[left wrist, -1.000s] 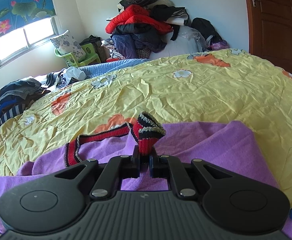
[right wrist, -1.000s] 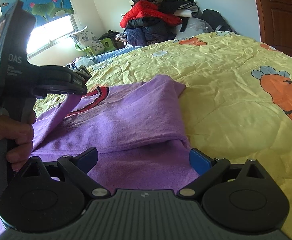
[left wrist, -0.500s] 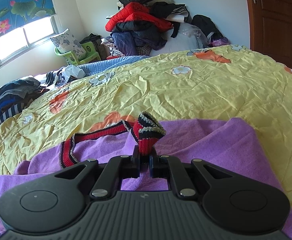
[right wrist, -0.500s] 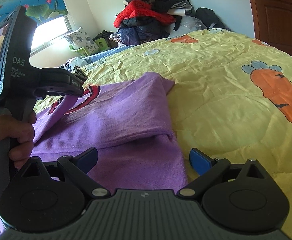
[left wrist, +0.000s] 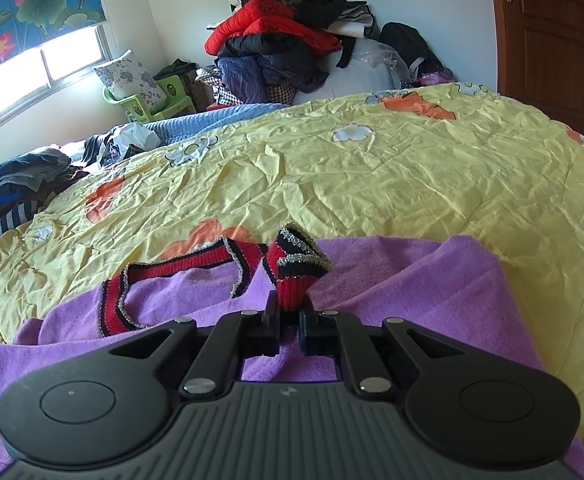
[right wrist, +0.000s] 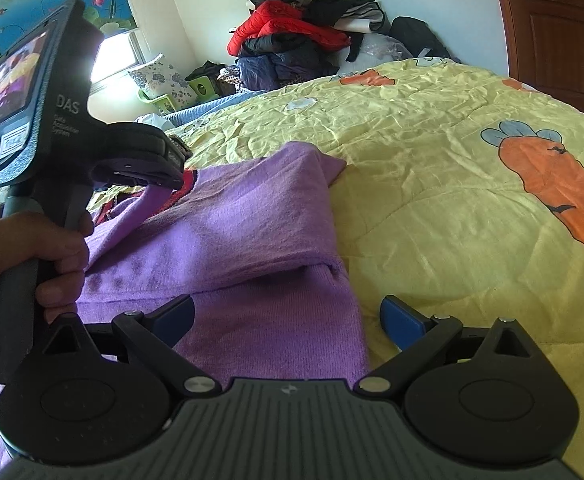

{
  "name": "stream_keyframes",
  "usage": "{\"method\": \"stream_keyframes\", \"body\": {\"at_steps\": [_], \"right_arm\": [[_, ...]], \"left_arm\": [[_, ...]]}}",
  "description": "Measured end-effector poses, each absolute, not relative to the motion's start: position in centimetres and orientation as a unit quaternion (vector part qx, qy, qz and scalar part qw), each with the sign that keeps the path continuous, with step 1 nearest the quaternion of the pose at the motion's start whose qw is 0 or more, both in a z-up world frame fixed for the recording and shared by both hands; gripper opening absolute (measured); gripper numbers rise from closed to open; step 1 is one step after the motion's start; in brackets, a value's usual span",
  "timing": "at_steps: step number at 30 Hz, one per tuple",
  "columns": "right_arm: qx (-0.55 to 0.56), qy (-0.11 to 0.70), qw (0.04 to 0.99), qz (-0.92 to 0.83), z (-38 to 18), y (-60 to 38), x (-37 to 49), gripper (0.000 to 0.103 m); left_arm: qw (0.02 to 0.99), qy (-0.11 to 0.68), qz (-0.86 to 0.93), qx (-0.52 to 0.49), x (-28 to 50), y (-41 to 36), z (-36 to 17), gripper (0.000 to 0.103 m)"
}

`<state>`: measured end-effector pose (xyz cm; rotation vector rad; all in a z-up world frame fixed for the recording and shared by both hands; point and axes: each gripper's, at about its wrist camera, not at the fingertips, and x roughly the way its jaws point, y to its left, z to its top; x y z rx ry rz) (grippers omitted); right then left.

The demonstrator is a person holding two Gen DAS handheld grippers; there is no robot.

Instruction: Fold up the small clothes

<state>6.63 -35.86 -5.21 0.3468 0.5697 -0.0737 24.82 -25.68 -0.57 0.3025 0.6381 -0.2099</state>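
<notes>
my left gripper (left wrist: 289, 322) is pinching the red-and-black striped cuff (left wrist: 296, 264) of a purple knitted sweater (left wrist: 404, 280), with the jaws drawn nearly together on the ribbing so that the cuff is standing up out of them. i am holding the sleeve end this way, by its thick ribbed edge, because it gives a firm purchase and lets the whole sleeve be carried across the body of the garment, probably for a sleeve fold. the sweater is lying on the yellow carrot-print quilt (left wrist: 392, 184) of the bed, its striped neckline (left wrist: 171, 276) spread flat to the left of the cuff.

my right gripper (right wrist: 287, 316) is hovering with its blue pads (right wrist: 402, 322) standing wide apart, empty, just above the lower part of the sweater (right wrist: 251, 240), whose right side is already lying doubled over in a fold. i am keeping it low and open there, i judge, so that it can pin or take the fabric near that fold when needed. in the right wrist view my left hand (right wrist: 23, 256) is gripping the handle of the left tool.

a heap of coats (left wrist: 279, 52) is resting against the far wall, well apart from the work, beside a wooden door (left wrist: 548, 40).
</notes>
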Motion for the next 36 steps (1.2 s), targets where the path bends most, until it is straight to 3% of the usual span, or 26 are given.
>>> {"method": "stream_keyframes", "body": {"at_steps": [36], "right_arm": [[0.147, 0.271, 0.951, -0.032, -5.67, -35.22, 6.47, 0.103]], "left_arm": [[0.939, 0.307, -0.101, 0.116, 24.88, -26.00, 0.01, 0.010]]}}
